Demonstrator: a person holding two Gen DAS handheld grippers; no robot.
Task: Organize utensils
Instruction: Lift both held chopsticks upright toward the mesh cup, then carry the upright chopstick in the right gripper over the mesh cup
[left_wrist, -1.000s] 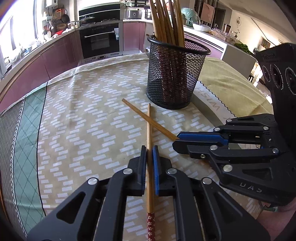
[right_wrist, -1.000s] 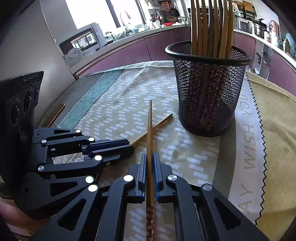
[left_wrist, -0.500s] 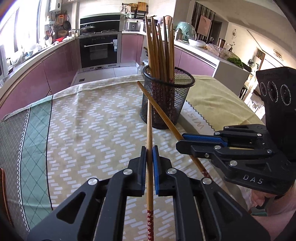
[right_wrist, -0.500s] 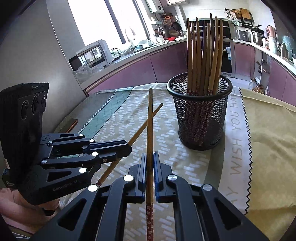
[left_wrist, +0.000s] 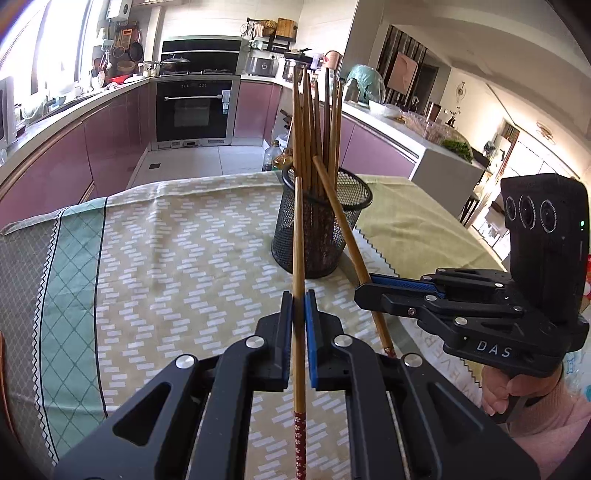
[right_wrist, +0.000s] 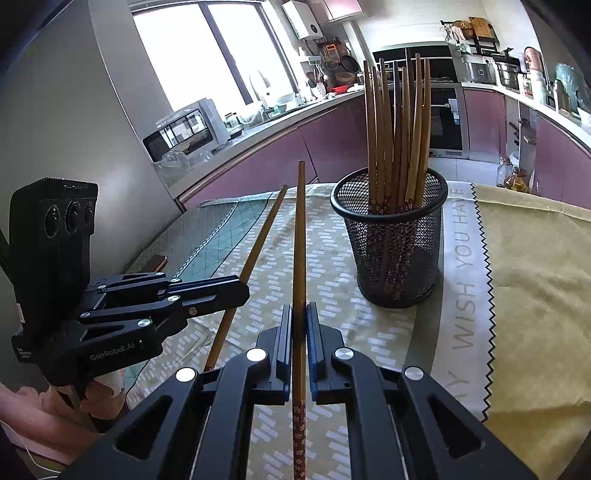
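Now both grippers are up off the cloth, each carrying one chopstick. The left gripper (left_wrist: 299, 306) has its fingers pinched nearly shut on the left chopstick (left_wrist: 297, 243), gripped toward the patterned handle end, so the long plain shaft runs forward past the fingertips and the red floral end trails back between the finger bases. That leaves plenty of length ahead to steer. The right gripper (right_wrist: 299, 317) does the same with the right chopstick (right_wrist: 300, 236): fingers closed on it, shaft straight out ahead.

Ahead of both sets of fingertips, and a little to the right of the right pair, stands the mesh holder (right_wrist: 391, 240) on the tablecloth (left_wrist: 177, 258), already bristling with upright chopsticks (right_wrist: 397, 129), patterned ends down. From the left wrist view the two carried sticks lean toward each other just before the holder's rim. Both look tilted up, likely so they can be swung vertical and dropped in; the crowded holder could snag a tip.
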